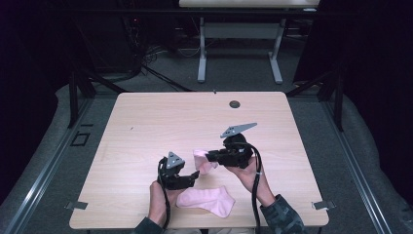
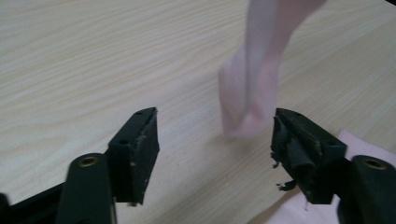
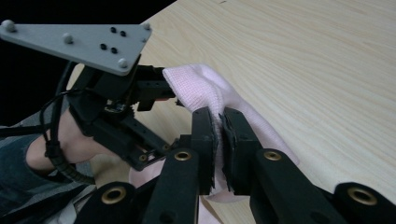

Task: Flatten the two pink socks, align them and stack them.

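High view: a light wooden table [image 1: 146, 122] with a small dark round grommet [image 1: 234, 104] near its far edge. The right gripper [image 1: 210, 157], held in the person's right hand [image 1: 249, 171] at the near middle of the table, pinches a soft pink knitted sock [image 1: 202, 160] that hangs lifted off the surface. The left gripper [image 1: 195, 174], in the left hand [image 1: 160, 197], sits just left of and nearer than it, its tips pointing right toward that hanging sock. A second pink knitted sock [image 1: 209, 201] lies flat on the table at the near edge, between the two forearms.

Left gripper view: the two black jaws stand partly apart, with bare table between them. The lifted sock [image 2: 250, 88] dangles ahead, its lower end just beside the right-hand jaw; the pads do not press on it. A pale corner of the flat sock [image 2: 359, 142] shows at the near right.

Right gripper view: the jaws are closed narrow on a fold of the lifted sock [image 3: 205, 91], cloth bulging above and below the pads. The left gripper [image 3: 170, 95], with its grey three-cornered plate, reaches the sock's far end from the left; whether it touches I cannot tell
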Tool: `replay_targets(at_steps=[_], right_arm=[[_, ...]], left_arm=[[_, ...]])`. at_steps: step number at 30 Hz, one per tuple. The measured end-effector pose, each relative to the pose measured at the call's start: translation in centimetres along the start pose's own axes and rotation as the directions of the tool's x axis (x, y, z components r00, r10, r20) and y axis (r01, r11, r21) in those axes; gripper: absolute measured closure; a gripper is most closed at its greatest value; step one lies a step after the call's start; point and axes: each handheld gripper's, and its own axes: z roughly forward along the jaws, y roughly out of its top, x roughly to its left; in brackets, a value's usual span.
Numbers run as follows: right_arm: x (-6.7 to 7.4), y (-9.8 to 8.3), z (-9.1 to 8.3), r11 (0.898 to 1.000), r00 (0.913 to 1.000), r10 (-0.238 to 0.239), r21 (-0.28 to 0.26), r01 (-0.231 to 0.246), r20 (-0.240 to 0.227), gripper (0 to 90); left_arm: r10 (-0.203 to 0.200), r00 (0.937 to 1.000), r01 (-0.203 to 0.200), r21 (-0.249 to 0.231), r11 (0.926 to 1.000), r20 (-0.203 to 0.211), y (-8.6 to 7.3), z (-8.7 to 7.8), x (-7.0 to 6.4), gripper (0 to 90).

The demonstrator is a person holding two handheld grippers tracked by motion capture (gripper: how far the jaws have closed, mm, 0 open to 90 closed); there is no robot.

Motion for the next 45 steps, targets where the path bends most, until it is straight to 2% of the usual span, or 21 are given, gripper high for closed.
replay_targets(at_steps=[3,5,6,8,10,12,13,15,19,21,23,24,25,28,30,33,34,38,40,42,45], right_arm=[[0.1,-0.2,-0.1,1.000,0.9997,0.006,-0.013,-0.007,-0.023,83.3],[0.0,-0.5,-0.2,1.000,0.9993,0.012,-0.020,-0.013,-0.037,83.3],[-0.1,-0.7,-0.3,0.999,0.9990,0.025,-0.027,-0.026,-0.038,83.3],[-0.6,-1.0,-0.4,0.998,0.9978,0.044,-0.035,-0.046,-0.049,83.4],[-1.2,-1.6,-0.4,0.996,0.9953,0.078,-0.039,-0.081,-0.057,83.4],[-1.9,-2.1,-0.5,0.992,0.9913,0.111,-0.048,-0.114,-0.072,83.4],[-2.1,-2.4,-0.5,0.990,0.9890,0.126,-0.055,-0.130,-0.077,83.4],[-2.6,-3.0,-0.6,0.986,0.9861,0.150,-0.064,-0.154,-0.073,83.3],[-3.5,-4.1,-0.9,0.974,0.9759,0.209,-0.081,-0.214,-0.061,83.2],[-4.1,-4.7,-0.8,0.970,0.9728,0.231,-0.073,-0.232,-0.017,83.0],[-4.9,-5.3,-0.2,0.963,0.9650,0.262,-0.067,-0.261,0.005,82.8],[-5.3,-5.5,0.3,0.966,0.9651,0.257,-0.041,-0.255,0.050,82.7],[-5.7,-5.7,0.8,0.964,0.9612,0.267,-0.034,-0.265,0.070,82.6],[-7.2,-6.4,2.6,0.954,0.9484,0.295,0.019,-0.299,0.117,81.7],[-7.9,-6.8,3.3,0.950,0.9431,0.300,0.039,-0.308,0.143,80.2],[-8.5,-7.1,4.0,0.946,0.9333,0.306,0.051,-0.321,0.187,76.7],[-8.6,-7.2,4.2,0.943,0.9273,0.312,0.047,-0.328,0.207,74.9],[-9.2,-7.5,4.5,0.939,0.9231,0.317,0.066,-0.338,0.218,71.3],[-9.2,-7.5,4.4,0.941,0.9255,0.314,0.063,-0.334,0.212,70.6],[-9.1,-7.4,4.3,0.944,0.9281,0.300,0.073,-0.322,0.221,65.0],[-8.9,-7.2,3.9,0.955,0.9382,0.267,0.069,-0.288,0.220,54.2]], left_arm=[[0.007,0.9998,-0.007,0.015,0.9999,0.016,0.2,0.8,-0.1,46.4],[0.010,0.9991,-0.012,0.042,0.9990,0.042,0.2,1.4,0.0,62.4],[0.009,0.9982,-0.011,0.045,0.9989,0.060,0.2,1.5,0.1,71.6],[0.014,0.9969,-0.017,0.043,0.9989,0.077,0.2,1.6,0.1,84.2],[0.025,0.9961,-0.028,0.037,0.9989,0.085,0.3,1.3,0.1,88.3],[0.039,0.9956,-0.044,0.051,0.9977,0.085,0.5,1.0,0.2,88.8],[0.029,0.9954,-0.035,0.059,0.9977,0.091,0.5,0.8,0.2,89.0],[0.037,0.9952,-0.044,0.079,0.9959,0.091,0.7,0.3,0.5,89.1],[0.035,0.9915,-0.054,0.149,0.9874,0.125,1.1,-0.9,1.1,89.0],[0.020,0.9899,-0.045,0.181,0.9824,0.140,1.1,-1.0,1.4,89.0],[0.015,0.9882,-0.049,0.223,0.9735,0.153,1.1,-0.7,1.8,88.9],[0.010,0.9880,-0.046,0.231,0.9718,0.154,1.2,-0.5,2.0,88.9],[0.002,0.9871,-0.043,0.251,0.9669,0.160,1.2,-0.3,2.1,88.9],[-0.010,0.9873,-0.033,0.269,0.9625,0.159,1.5,0.3,2.4,88.4],[-0.019,0.9894,-0.021,0.265,0.9639,0.144,1.7,0.7,2.5,87.8],[-0.027,0.9940,-0.003,0.272,0.9622,0.106,1.9,1.5,3.2,82.4],[-0.033,0.9949,0.005,0.275,0.9613,0.095,1.9,1.7,3.4,80.1],[-0.060,0.9949,0.036,0.278,0.9599,0.080,1.8,2.4,3.9,69.1],[-0.051,0.9957,0.029,0.268,0.9629,0.077,1.8,2.4,3.9,66.5],[-0.040,0.9968,0.020,0.263,0.9645,0.069,1.9,2.3,3.7,63.6],[-0.010,0.9984,-0.004,0.256,0.9666,0.055,2.2,2.3,3.7,58.4]])
